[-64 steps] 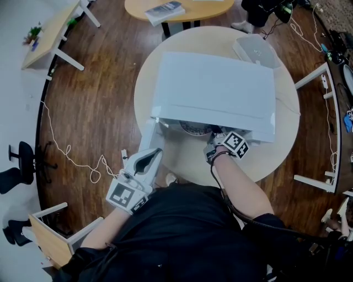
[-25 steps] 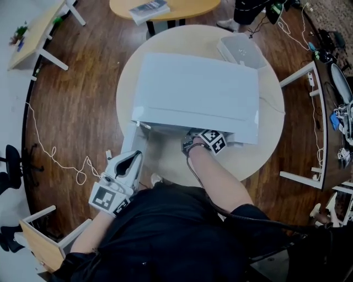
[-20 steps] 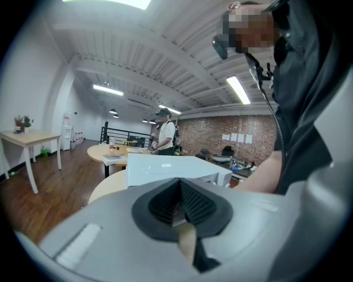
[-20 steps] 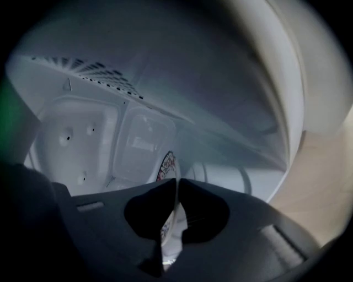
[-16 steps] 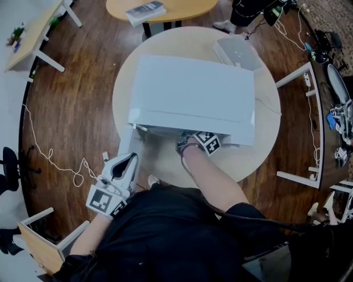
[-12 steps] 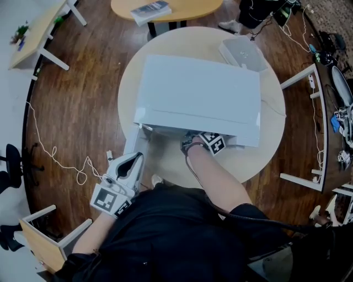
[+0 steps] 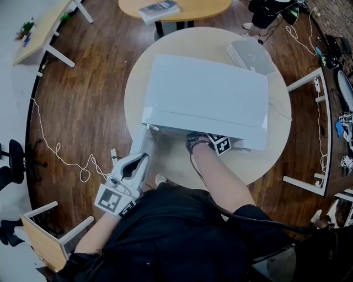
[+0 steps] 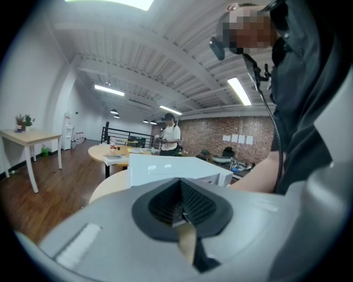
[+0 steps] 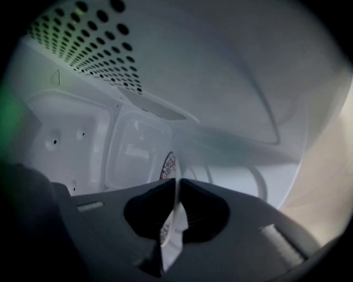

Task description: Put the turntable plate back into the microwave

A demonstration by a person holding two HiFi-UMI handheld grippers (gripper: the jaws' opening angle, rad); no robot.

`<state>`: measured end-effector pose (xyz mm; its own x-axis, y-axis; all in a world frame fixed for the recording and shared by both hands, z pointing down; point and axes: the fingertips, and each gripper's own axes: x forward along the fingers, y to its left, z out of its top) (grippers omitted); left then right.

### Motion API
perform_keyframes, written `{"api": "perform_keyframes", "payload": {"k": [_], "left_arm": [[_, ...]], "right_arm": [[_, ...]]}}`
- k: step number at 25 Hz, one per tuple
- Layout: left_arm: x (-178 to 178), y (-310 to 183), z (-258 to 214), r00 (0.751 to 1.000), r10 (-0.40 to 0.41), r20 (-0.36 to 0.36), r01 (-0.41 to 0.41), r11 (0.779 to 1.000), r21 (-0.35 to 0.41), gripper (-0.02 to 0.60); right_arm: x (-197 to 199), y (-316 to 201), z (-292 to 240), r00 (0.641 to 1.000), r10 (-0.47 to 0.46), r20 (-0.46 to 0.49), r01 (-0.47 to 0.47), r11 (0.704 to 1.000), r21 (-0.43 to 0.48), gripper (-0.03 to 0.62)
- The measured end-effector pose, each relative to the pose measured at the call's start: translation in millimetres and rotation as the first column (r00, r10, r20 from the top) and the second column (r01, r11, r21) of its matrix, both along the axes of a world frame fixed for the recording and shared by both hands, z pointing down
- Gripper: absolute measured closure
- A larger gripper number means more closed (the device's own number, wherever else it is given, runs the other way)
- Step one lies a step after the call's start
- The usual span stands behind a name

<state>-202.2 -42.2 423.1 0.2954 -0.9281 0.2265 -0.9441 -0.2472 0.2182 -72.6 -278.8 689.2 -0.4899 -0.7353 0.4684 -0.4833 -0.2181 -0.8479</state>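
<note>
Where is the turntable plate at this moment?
In the right gripper view the turntable plate shows edge-on, pinched by the right gripper, whose jaws have just opened slightly, inside the microwave cavity; the head view hides it under the microwave's top.

**Open-plan office or laboratory loft.** A wooden plank floor [image 7: 94, 110] carries a round desk [image 7: 265, 160], an oval desk [image 7: 204, 6] and a rectangular desk [image 7: 47, 27]. Black swivel chairs [image 7: 14, 160] stand at the left edge, and a loose cable [image 7: 57, 147] trails across the boards. The left gripper view shows a brick wall [image 8: 209, 135], white ceiling beams [image 8: 138, 49] and strip lights [image 8: 108, 89].
</note>
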Motion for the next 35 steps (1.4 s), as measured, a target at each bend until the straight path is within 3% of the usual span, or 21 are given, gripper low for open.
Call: {"api": "perform_keyframes", "payload": {"k": [6, 13, 25, 35], "left_arm": [[-3, 2, 1, 1.0, -0.004, -0.001, 0.004, 1.0, -0.007, 0.575], [-7, 4, 1, 1.0, -0.019, -0.009, 0.019, 1.0, -0.01, 0.575], [1, 10, -4, 1.0, 0.003, 0.008, -0.003, 1.0, 0.009, 0.575], [6, 16, -10, 1.0, 0.014, 0.015, -0.015, 0.999, 0.03, 0.575]], "right_arm": [[0, 0, 1, 0.999, 0.032, -0.017, -0.033, 0.999, -0.028, 0.568], [2, 4, 3, 0.998, 0.055, 0.03, -0.054, 0.998, -0.042, 0.566], [5, 12, 0, 0.998, 0.029, 0.054, -0.028, 0.999, -0.03, 0.473], [6, 25, -6, 0.999, 0.002, 0.042, -0.002, 1.0, -0.021, 0.454]]}}
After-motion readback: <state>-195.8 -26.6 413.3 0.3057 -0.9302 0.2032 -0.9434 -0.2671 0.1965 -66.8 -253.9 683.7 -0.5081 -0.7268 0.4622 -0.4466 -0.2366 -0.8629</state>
